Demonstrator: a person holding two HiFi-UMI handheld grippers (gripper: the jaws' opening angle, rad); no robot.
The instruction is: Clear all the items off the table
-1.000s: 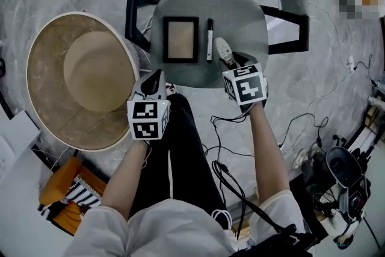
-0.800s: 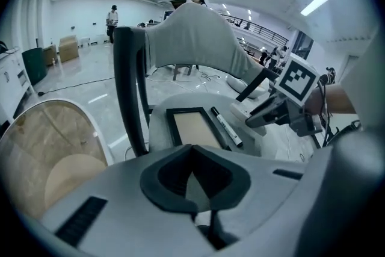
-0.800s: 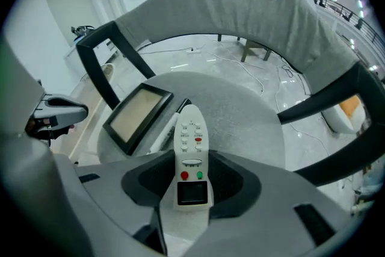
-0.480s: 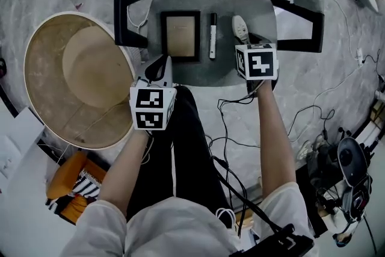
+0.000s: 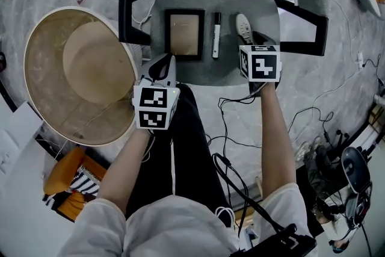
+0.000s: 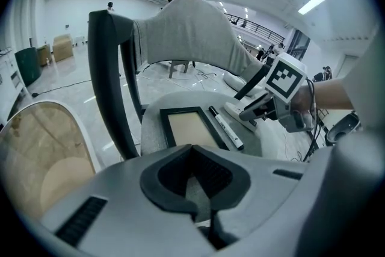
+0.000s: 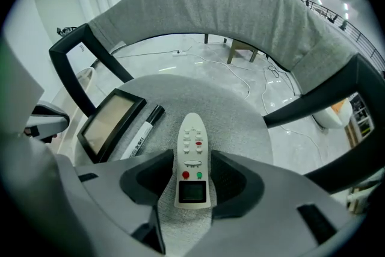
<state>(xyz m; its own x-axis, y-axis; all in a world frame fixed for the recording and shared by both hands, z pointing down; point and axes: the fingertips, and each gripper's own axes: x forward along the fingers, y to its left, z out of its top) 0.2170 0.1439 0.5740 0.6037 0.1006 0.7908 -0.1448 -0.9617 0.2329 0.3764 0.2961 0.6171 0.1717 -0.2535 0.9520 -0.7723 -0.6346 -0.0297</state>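
Your right claw [image 7: 186, 158] points steeply down at the near right part of the grey upholstered chair seat [image 7: 246, 123]. Its jaws have just been opening and stand apart, one on each side of the white remote control [image 7: 191, 135]. The remote lies flat on the seat between them. The pads stand just beside its long edges without clamping it. Its small screen end is nearest you, with a red and a green button just beyond it, and its rounded end points towards the backrest [image 7: 228, 3].

To the left of the remote, a black-and-white marker [image 7: 143, 132] lies on the seat, roughly parallel to it and apart from it. Left of the marker sits a black picture frame [image 7: 111, 123] with a tan panel, lying flat and close beside the marker.

Your left claw [image 6: 192, 150] is clenched, its tips meeting with nothing held between them. In the head view it hovers at the seat's near left edge, close to the frame's near corner.

Black armrests [image 5: 301, 24] flank the seat on both sides. On the marble floor [image 5: 337, 87] to the left of the chair rests a big round straw-coloured thing shaped like a wide-brimmed hat [image 5: 78, 75], just beside your left claw. Black cables [image 5: 231, 129] trail across the floor below your right forearm.
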